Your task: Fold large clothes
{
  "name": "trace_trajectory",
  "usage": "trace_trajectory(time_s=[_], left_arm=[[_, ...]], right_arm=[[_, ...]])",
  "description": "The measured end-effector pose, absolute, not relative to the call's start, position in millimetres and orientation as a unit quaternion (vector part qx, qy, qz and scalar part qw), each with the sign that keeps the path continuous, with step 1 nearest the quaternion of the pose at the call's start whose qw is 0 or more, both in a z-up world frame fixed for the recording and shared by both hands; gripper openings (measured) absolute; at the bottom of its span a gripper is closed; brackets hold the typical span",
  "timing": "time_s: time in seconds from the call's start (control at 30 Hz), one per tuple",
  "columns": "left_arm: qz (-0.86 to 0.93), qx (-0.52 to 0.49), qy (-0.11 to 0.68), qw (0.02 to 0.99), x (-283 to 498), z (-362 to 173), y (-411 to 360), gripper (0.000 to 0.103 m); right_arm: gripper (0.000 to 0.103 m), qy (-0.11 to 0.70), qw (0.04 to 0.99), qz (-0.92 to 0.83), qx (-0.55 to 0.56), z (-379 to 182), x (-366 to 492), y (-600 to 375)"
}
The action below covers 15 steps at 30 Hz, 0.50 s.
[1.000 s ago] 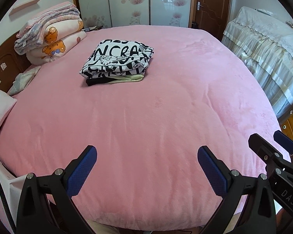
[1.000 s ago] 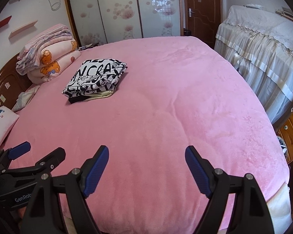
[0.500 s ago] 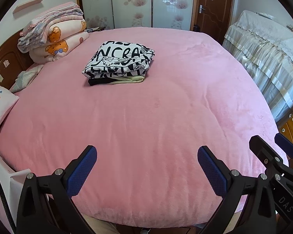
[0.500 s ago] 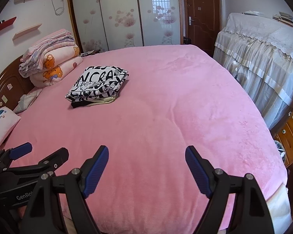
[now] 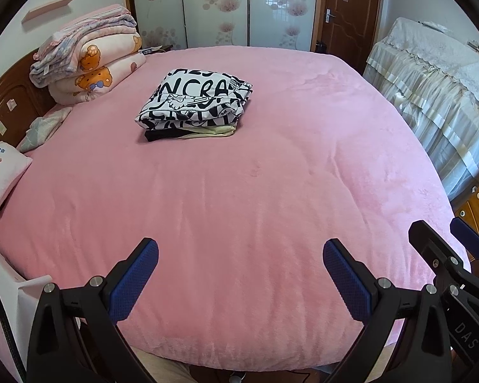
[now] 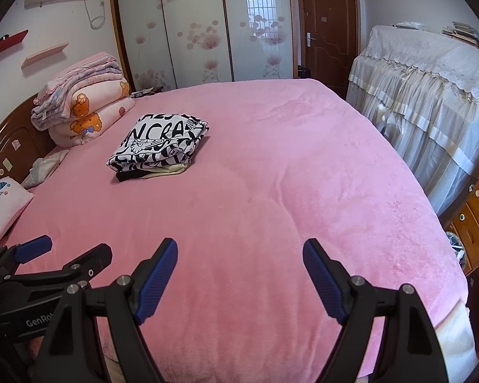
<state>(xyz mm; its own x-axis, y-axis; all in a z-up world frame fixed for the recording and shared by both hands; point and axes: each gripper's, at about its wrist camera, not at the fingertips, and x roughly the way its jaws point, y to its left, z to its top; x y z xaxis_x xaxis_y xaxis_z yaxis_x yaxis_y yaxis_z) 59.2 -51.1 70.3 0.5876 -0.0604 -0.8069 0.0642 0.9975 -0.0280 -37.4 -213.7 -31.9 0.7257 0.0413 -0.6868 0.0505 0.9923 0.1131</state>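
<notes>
A folded black-and-white lettered garment (image 5: 195, 102) lies on top of a small stack of folded clothes, one black and one pale yellow, on the pink bed (image 5: 239, 207). The stack also shows in the right wrist view (image 6: 158, 145). My left gripper (image 5: 239, 268) is open and empty over the bed's near edge, far from the stack. My right gripper (image 6: 239, 265) is open and empty, also over the near edge. The right gripper shows at the right of the left wrist view (image 5: 443, 255), and the left gripper at the left of the right wrist view (image 6: 64, 255).
Folded quilts (image 5: 89, 60) are piled at the headboard on the left, with a white pillow (image 5: 0, 175) nearer. A lace-covered piece of furniture (image 6: 431, 95) and wooden drawers (image 6: 475, 210) stand to the right. A wardrobe and a brown door (image 6: 325, 32) are behind.
Both grippers have pulled back and risen from the bed, so more of the near edge and the room shows. Both stay open and the clothes stack has not moved.
</notes>
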Motion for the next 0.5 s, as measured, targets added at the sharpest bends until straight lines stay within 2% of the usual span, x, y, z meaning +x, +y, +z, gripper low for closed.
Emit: trace_trajectory(time_s=[0.5], left_arm=[[-0.032, 0.003, 0.452, 0.891, 57.9, 72.3, -50.9, 0.102]], right_arm=[[0.081, 0.369, 0.927, -0.004, 0.062, -30.5, -40.3, -215.3]])
